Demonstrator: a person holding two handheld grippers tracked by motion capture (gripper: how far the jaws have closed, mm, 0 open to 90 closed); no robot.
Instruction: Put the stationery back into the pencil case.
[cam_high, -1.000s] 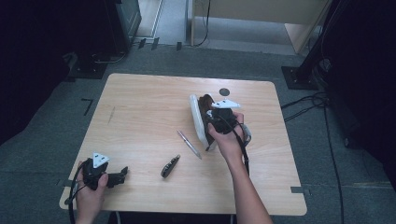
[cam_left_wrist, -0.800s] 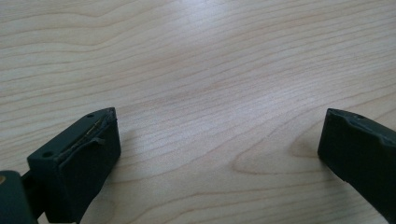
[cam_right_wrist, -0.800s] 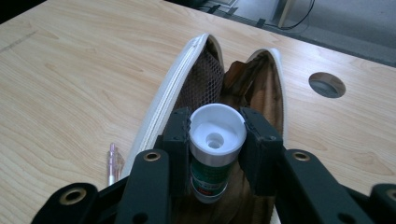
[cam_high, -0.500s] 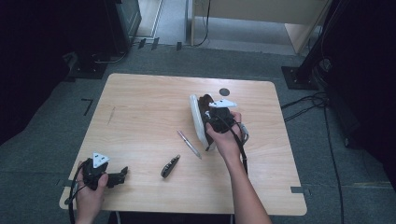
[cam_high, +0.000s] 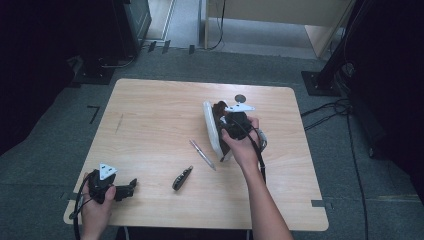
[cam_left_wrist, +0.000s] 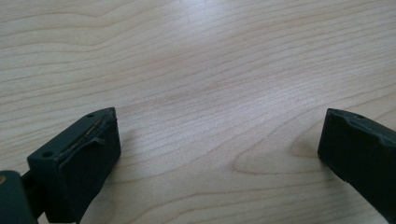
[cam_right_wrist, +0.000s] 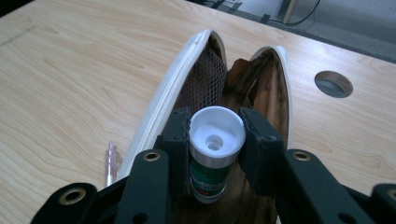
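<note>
At the near left corner of the bench (cam_high: 150, 115) the left hand-held gripper (cam_high: 131, 188) sits idle, jaws wide apart, nothing between them, bare wood under it in its own view. It's well apart from the work.

Moving right along the near half: one dark folded tool, maybe a pocket knife (cam_high: 182, 178), then one pen (cam_high: 202, 154) lying diagonally, its far end towards the pouch.

Right of centre: one white zip pouch (cam_right_wrist: 187, 70), unzipped, mouth gaping, brown lining and mesh pocket visible. Its long axis runs near-to-far across the bench.

The right hand-held gripper (cam_right_wrist: 215, 140) is directly over the pouch opening, jaws partly closed and clamped on one small tube (cam_right_wrist: 212, 161) with a white cap and green label. The tube stands roughly upright, cap up, pads on either side just below the cap. Its bottom end is already down between the pouch's two sides, so the pouch lies straight below and ahead of the jaws.

My read: next move is lower and release; tube axis needs laying along the pouch's length to fit.

One round hole (cam_high: 240, 98) in the bench, far right of the pouch.
</note>
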